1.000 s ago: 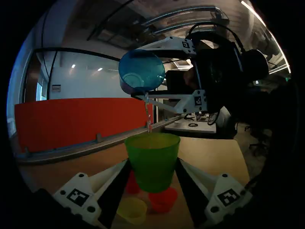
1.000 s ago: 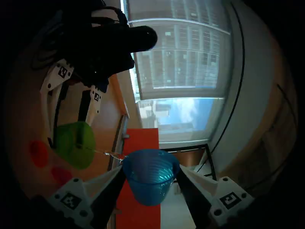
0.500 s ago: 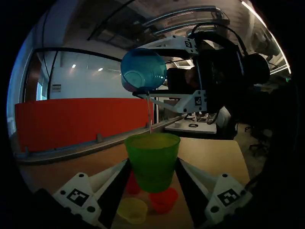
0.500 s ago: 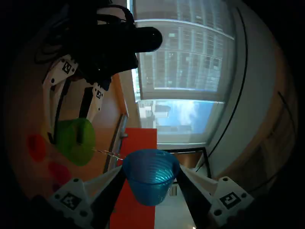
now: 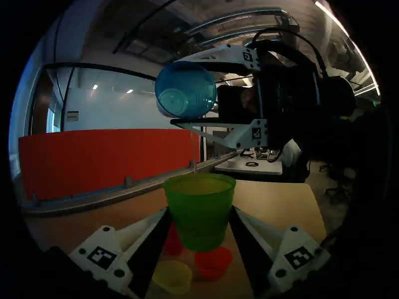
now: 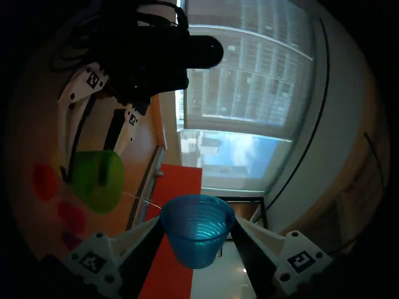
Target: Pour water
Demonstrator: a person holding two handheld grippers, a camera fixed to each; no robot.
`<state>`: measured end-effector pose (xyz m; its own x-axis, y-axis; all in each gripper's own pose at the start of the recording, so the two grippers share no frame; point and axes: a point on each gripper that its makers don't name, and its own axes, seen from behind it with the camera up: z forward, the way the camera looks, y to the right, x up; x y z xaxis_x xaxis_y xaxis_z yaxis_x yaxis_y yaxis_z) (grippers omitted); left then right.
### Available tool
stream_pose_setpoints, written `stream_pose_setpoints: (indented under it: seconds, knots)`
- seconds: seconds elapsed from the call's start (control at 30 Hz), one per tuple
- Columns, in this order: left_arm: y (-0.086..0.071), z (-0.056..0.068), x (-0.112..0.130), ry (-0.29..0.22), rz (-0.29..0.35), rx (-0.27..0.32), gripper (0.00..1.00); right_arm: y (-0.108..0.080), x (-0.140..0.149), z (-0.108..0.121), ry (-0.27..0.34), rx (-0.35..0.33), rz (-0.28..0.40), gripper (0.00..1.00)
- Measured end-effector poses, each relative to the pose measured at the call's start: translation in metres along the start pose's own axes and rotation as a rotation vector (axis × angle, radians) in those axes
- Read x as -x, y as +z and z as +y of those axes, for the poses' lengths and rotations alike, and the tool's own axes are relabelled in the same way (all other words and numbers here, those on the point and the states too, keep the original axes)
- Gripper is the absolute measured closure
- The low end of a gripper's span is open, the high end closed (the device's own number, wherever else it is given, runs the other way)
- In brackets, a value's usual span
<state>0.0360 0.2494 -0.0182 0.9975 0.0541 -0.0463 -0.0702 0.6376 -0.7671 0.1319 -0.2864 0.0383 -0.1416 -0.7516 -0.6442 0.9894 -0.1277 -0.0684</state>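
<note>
Blue cup tipped over a green one, a thin thread of water between them.

The left gripper (image 5: 199,215) clamps a translucent green plastic cup (image 5: 199,197) upright above the pale wooden table (image 5: 279,199). The right gripper (image 6: 197,223) grips a ribbed translucent blue plastic cup (image 6: 197,239), tilted on its side just above the green rim. A fine water stream (image 5: 193,149) runs down into the green cup, which looks perhaps part full; its level is hard to judge. One small red cup (image 5: 173,244) is half hidden behind it, beside another red cup (image 5: 213,260) and a small yellow cup (image 5: 172,275).
</note>
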Motion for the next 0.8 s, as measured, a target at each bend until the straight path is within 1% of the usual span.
stream_pose_setpoints:
  seconds: [0.3,0.4,0.5,0.6,0.7,0.8]
  knots:
    - [0.001,-0.001,0.0,-0.002,0.0,0.0,0.21,0.0,-0.005,0.0,-0.029,-0.005,0.008,0.1]
    - [0.0,-0.001,0.0,-0.003,0.0,-0.001,0.21,0.0,-0.005,-0.001,-0.016,-0.01,0.007,0.11]
    - [0.0,0.0,0.0,-0.003,0.0,0.0,0.21,-0.001,-0.005,-0.002,0.016,-0.012,0.011,0.11]
    - [0.0,-0.001,0.0,-0.003,0.0,0.0,0.21,-0.001,-0.004,-0.004,0.067,-0.013,0.009,0.1]
    - [-0.001,0.0,-0.001,-0.004,0.0,0.001,0.21,-0.002,-0.003,-0.009,0.14,-0.02,0.008,0.1]
    - [-0.002,0.001,0.0,-0.004,0.0,0.001,0.21,-0.004,0.0,-0.014,0.232,-0.023,0.004,0.11]
